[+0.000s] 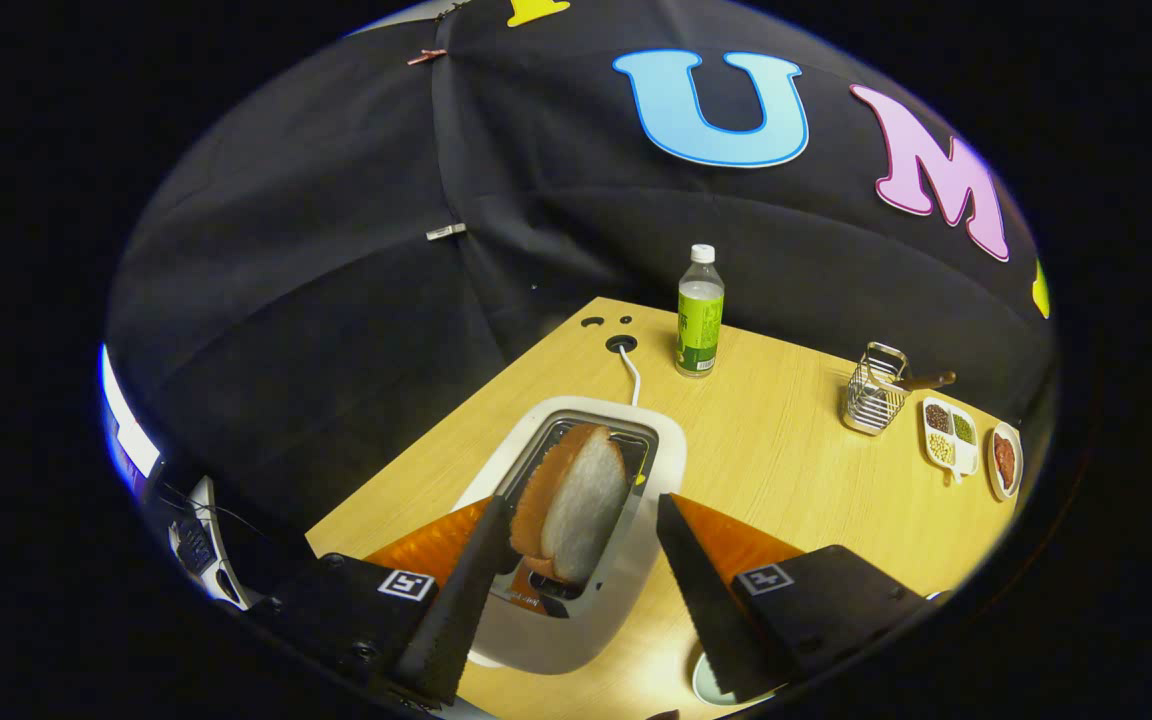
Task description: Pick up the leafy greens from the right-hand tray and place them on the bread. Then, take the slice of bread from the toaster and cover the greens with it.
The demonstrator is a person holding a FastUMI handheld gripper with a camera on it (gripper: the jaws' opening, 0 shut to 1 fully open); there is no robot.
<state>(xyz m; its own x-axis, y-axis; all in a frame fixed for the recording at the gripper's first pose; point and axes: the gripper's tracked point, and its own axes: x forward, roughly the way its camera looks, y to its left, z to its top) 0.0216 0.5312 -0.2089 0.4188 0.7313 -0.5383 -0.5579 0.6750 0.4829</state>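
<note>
Brown-crusted bread slice [576,500] upright in toaster [656,450], between spread fingers [466,590]

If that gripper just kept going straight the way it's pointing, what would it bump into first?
Most likely the bread slice standing in the toaster. The gripper is open, its fingers either side of the slice, the left one close to the crust. Depth is hard to judge here.

Sharp, evenly lit; fisheye-warped edges
</note>
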